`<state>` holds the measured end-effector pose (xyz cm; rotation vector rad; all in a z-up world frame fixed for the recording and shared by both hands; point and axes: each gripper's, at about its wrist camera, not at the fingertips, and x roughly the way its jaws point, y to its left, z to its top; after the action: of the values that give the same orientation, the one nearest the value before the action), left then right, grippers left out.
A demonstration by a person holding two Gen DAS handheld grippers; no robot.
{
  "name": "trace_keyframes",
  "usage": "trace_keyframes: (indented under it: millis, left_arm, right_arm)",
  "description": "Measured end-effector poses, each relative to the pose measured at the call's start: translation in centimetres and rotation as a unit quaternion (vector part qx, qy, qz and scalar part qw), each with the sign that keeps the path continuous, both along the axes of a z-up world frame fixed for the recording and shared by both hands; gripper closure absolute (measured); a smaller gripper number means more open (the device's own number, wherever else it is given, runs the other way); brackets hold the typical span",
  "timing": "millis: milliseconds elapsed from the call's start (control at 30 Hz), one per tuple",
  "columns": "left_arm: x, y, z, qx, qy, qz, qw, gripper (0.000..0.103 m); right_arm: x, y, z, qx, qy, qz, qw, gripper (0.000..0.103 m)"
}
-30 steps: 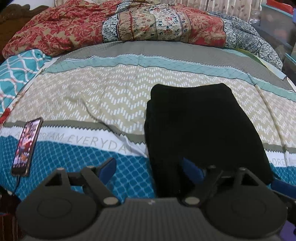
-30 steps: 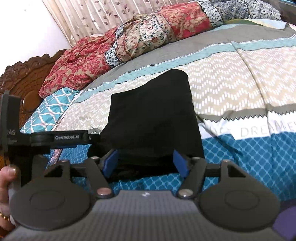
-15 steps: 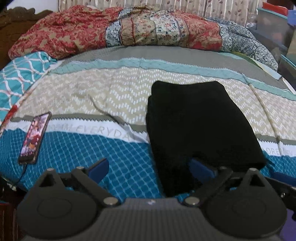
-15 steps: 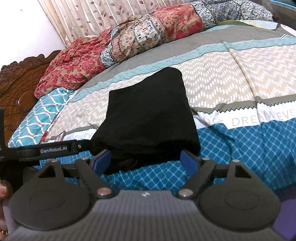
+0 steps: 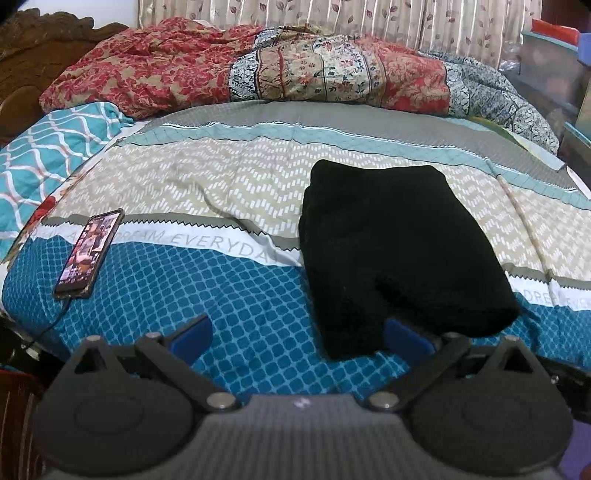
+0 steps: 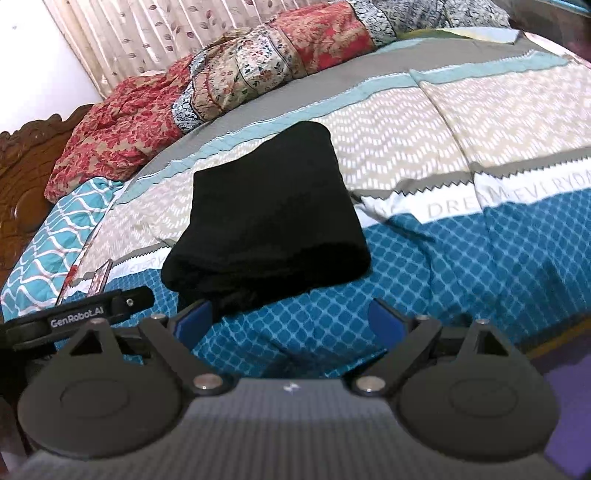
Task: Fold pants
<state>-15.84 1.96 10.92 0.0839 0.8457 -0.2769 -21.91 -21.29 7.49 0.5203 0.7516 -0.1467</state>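
The bed (image 5: pixel 229 295) filled both views, its cover banded w/ grey, pale teal, beige zigzag, a white strip of lettering and a blue lattice nearest you. Across the far side a rumpled red-and-cream floral quilt (image 5: pixel 258 70) lay bunched in front of leaf-print curtains (image 5: pixel 369 18), w/ a carved wooden headboard (image 6: pixel 18 192) at the left end. The pants (image 5: pixel 399 251) were black, folded into a thick, roughly rectangular bundle w/ layered edges showing at the near end, lying flat on the cover across the beige, white and blue bands. Your left gripper (image 5: pixel 297 332) had its blue pads wide apart and the jaws were opening, nothing clamped; the right-side pad sat just at the bundle's near edge. Your right gripper (image 6: pixel 288 317) was likewise spread and opening, pads off the fabric, near the bundle's near end. A phone (image 5: pixel 88 254), screen lit, cable attached, lay well left of the pants.
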Motion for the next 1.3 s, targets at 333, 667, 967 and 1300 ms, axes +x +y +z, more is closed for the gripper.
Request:
trace_keyframes:
  millis: [333,667,967,1300]
  left_arm:
    - [-1.7,-0.2,-0.4,0.018,0.024,-0.004,0.9995,0.0]
    - [-3.5,-0.4,-0.4,0.036,0.024,-0.009,0.999,0.0]
    - [-4.9,-1.5,0.3,0.072,-0.016,-0.03,0.9968,0.0]
    - [-4.5,-1.0,-0.6,0.065,0.019,-0.036,0.9971,0.0]
  right_arm:
    - [-0.8,1.7,0.0,-0.015,0.003,0.003,1.0,0.01]
    - [-1.2,3.2,0.4,-0.036,0.0,0.005,0.999,0.01]
    - [-1.8,4.6,1.3,-0.088,-0.023,0.009,0.996,0.01]
    - [-1.4,4.9,0.8,-0.072,-0.01,0.005,0.997,0.01]
